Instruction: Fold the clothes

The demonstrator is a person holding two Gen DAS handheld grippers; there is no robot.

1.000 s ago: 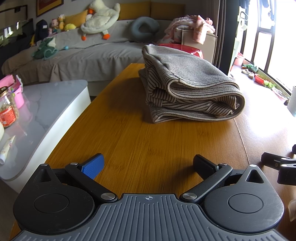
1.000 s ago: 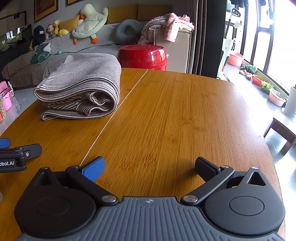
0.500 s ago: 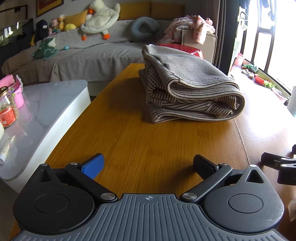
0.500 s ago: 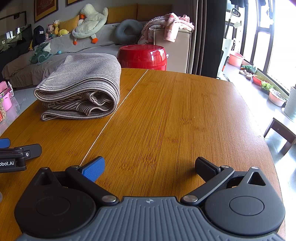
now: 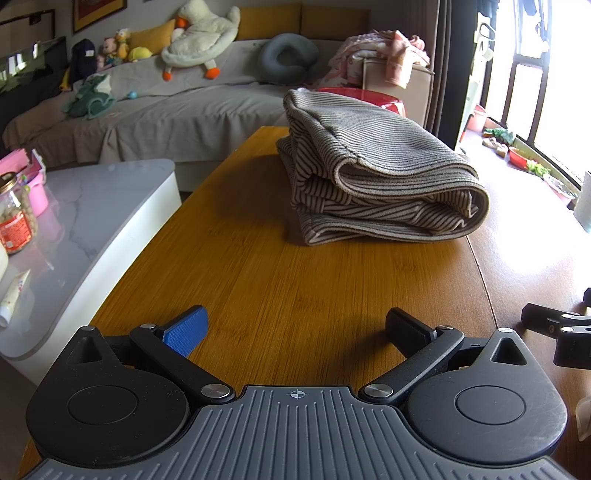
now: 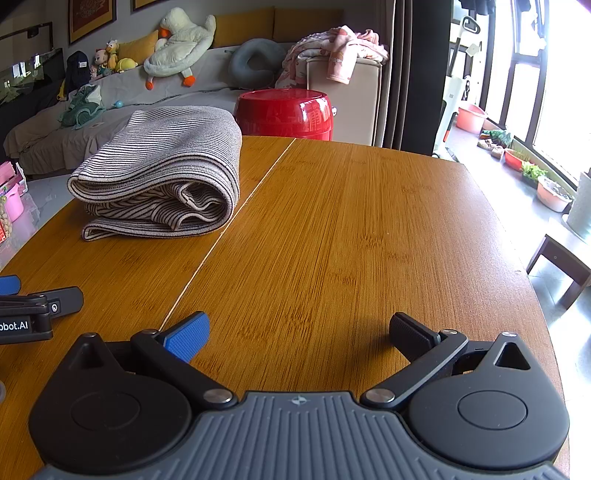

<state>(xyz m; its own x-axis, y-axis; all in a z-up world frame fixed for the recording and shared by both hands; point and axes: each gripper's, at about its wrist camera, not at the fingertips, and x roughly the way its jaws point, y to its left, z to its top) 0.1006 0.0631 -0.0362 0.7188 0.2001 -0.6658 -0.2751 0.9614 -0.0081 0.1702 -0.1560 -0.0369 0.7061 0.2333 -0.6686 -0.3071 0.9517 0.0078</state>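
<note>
Striped grey-and-cream knit, a folded garment point(image 5: 376, 173) lies in a thick, rounded bundle on the bamboo-toned wooden table point(image 5: 280, 295), well ahead of both your tools. Your left gripper point(image 5: 295, 326) sits low over the tabletop with its jaws spread wide and nothing between them; the blue pad point(image 5: 184, 330) marks one finger, the black pad point(image 5: 406, 326) the other. From these jaws the garment is straight ahead and slightly right, well apart from the fingertips, its layered, rolled edge facing you. Your right gripper point(image 6: 297, 328) is likewise released, jaws wide and holding nothing, low over bare wood. From these jaws the garment point(image 6: 162, 177) lies ahead and to the left, just left of the pale seam point(image 6: 236, 218) that runs along the table. The two tools rest side by side: in the left wrist view a fingertip of the right gripper shows at the far right edge, and in the right wrist view the left gripper's black finger shows at the far left edge. Beyond the table's far end, ahead of the right jaws, stands a red drum-shaped container point(image 6: 284, 114). Left of the left jaws sits a white marble-topped low table point(image 5: 85, 229), and behind it a grey-covered sofa point(image 5: 177, 110) carries a plush duck point(image 5: 199, 33).
</note>
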